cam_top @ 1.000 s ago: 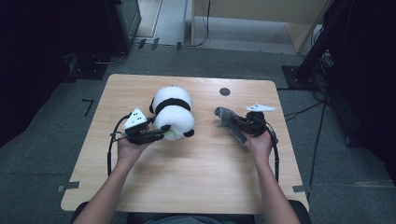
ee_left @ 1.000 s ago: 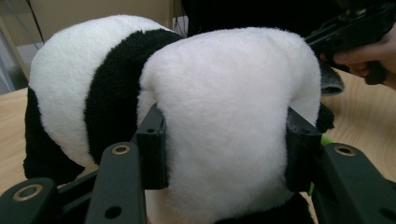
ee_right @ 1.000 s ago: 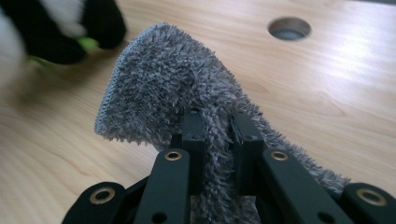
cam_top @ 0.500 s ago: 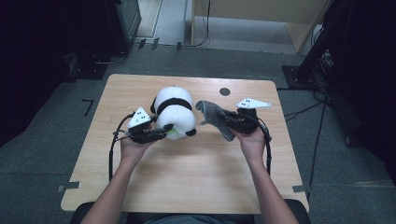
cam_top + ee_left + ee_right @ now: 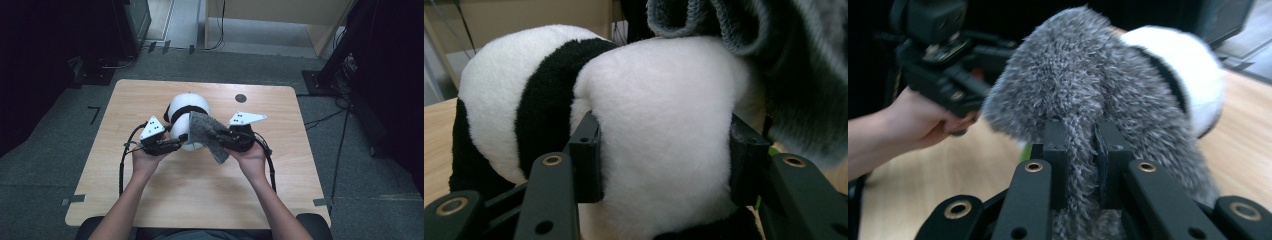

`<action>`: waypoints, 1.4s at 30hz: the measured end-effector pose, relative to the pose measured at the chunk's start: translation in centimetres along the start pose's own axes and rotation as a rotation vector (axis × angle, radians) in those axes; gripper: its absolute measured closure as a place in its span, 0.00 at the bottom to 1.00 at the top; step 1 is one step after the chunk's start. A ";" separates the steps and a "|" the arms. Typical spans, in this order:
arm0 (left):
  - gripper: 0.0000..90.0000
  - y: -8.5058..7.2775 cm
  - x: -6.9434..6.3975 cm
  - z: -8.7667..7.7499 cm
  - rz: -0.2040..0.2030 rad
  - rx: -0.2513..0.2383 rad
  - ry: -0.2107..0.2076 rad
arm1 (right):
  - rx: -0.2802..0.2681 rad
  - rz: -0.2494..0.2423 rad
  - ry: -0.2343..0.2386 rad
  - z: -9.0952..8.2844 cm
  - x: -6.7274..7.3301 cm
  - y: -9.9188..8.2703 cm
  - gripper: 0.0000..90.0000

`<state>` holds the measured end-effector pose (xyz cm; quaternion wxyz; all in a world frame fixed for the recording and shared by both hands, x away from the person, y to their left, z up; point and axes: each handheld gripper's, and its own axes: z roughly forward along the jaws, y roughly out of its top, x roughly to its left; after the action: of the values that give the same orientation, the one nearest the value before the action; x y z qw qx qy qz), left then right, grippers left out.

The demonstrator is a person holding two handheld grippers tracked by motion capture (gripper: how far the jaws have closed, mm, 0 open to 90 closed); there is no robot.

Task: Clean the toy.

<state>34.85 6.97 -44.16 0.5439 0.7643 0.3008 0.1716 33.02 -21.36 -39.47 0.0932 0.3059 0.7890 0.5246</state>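
A black-and-white plush panda (image 5: 186, 114) lies on the wooden table (image 5: 280, 190). My left gripper (image 5: 176, 143) is shut on its white rounded end, and the left gripper view has the pads pressed into the panda (image 5: 659, 145) from both sides. My right gripper (image 5: 215, 136) is shut on a grey fuzzy cloth (image 5: 206, 131) and holds it above the table against the panda's right side. In the right gripper view a fold of the cloth (image 5: 1083, 95) is pinched between the two jaws, with the panda (image 5: 1188, 80) behind it. The cloth (image 5: 794, 70) drapes over the panda's upper right.
A small dark round mark (image 5: 241, 98) sits on the table near the far edge. Dark equipment and cables stand on the floor around the table. The left hand (image 5: 923, 120) with its gripper appears at the left of the right gripper view.
My right gripper has carried the grey cloth leftward and upward until it touches the panda. The left gripper has stayed on the panda.
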 end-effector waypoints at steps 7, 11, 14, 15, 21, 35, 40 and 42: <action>0.51 0.1 0.3 -0.3 -0.016 -0.010 0.012 | 0.098 -0.056 0.070 2.6 1.8 -1.1 0.89; 0.51 0.2 0.4 -0.6 -0.014 -0.024 0.016 | 0.167 -0.096 0.073 4.0 2.5 -2.0 0.89; 0.51 0.4 0.5 -0.8 -0.017 -0.038 0.016 | 0.205 -0.097 0.079 4.6 2.5 -2.7 0.89; 0.51 0.4 0.5 -0.9 -0.017 -0.040 0.016 | 0.213 -0.097 0.080 4.8 2.4 -2.9 0.89; 0.51 0.7 0.6 -1.3 -0.023 -0.054 0.005 | 0.280 -0.090 0.071 5.7 1.8 -4.0 0.89; 0.51 0.8 0.8 -1.8 -0.029 -0.071 -0.007 | 0.315 -0.016 -0.025 5.3 -1.8 -5.7 0.89; 0.51 0.7 1.0 -1.8 -0.022 -0.063 -0.005 | 0.265 0.052 -0.062 3.5 -3.7 -5.5 0.89; 0.51 0.6 1.0 -1.8 -0.022 -0.058 -0.005 | 0.234 0.071 -0.079 2.5 -4.3 -5.3 0.89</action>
<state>34.71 8.83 -43.03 0.5686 0.7452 0.3028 0.1722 35.61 -23.30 -45.97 0.0691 0.3630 0.8291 0.4196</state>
